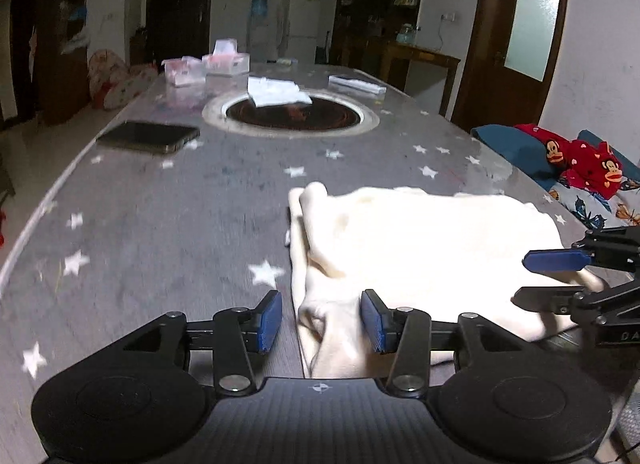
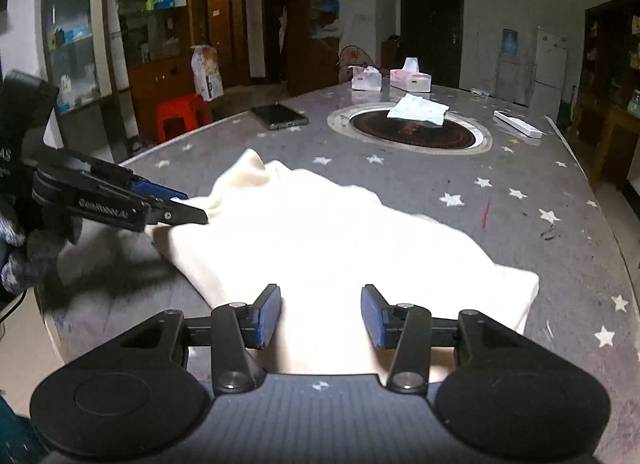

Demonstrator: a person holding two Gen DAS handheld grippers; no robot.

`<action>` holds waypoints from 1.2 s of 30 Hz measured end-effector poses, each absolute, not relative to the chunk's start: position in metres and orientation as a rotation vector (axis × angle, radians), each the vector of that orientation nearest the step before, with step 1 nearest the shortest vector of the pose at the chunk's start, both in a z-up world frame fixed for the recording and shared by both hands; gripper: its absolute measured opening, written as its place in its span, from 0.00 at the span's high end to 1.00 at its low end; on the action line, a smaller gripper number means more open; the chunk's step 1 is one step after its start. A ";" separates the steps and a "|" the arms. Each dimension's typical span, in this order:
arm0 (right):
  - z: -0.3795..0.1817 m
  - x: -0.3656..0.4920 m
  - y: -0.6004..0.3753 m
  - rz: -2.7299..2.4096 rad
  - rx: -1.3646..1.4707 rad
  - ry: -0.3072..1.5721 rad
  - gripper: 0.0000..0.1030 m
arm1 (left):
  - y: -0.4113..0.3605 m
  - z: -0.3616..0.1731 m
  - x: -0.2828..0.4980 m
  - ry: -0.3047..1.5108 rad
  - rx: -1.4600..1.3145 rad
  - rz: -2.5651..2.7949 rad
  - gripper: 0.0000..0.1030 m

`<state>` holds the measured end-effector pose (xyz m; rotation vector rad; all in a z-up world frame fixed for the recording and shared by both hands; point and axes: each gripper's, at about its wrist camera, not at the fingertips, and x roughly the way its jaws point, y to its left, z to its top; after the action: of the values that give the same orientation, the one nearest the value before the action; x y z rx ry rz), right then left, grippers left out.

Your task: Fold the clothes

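Low in each wrist view, both pairs of blue-padded fingers stand parted, pressing on nothing. The left gripper (image 1: 321,322) straddles the near left edge of the cream garment (image 1: 420,248), cloth between its pads but untouched. The right gripper (image 2: 321,316) hovers over the garment's near edge at lower centre. The garment lies folded on the grey star-patterned table (image 1: 160,216), spreading toward the right of the left view. Farther up sit a dark phone (image 1: 148,137), a round inset burner (image 1: 292,114) with white paper (image 1: 276,92) on it, and tissue boxes (image 1: 208,66).
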<state>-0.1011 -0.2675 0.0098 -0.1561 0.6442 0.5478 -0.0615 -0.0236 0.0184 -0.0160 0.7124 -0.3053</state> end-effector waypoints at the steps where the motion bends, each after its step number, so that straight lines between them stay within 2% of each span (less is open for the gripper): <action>1: 0.010 -0.103 -0.269 0.552 -0.159 0.646 0.56 | -0.023 0.018 -0.064 0.718 -0.024 -0.308 0.54; 9: 0.017 -0.110 -0.286 0.592 -0.182 0.676 0.55 | -0.026 0.027 -0.084 0.720 -0.027 -0.300 0.54; 17: 0.027 -0.092 -0.299 0.523 -0.060 0.639 0.55 | -0.043 0.053 -0.067 0.611 -0.043 -0.401 0.56; 26: 0.009 -0.057 -0.314 0.426 0.003 0.681 0.55 | -0.036 0.022 -0.024 0.694 -0.031 -0.344 0.56; 36: 0.020 -0.046 -0.327 0.369 0.063 0.654 0.55 | -0.031 0.037 -0.025 0.655 -0.052 -0.305 0.57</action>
<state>-0.0459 -0.3266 0.0201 0.0627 0.6537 0.3693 -0.0246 -0.0314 0.0371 -0.0521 0.6546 -0.3051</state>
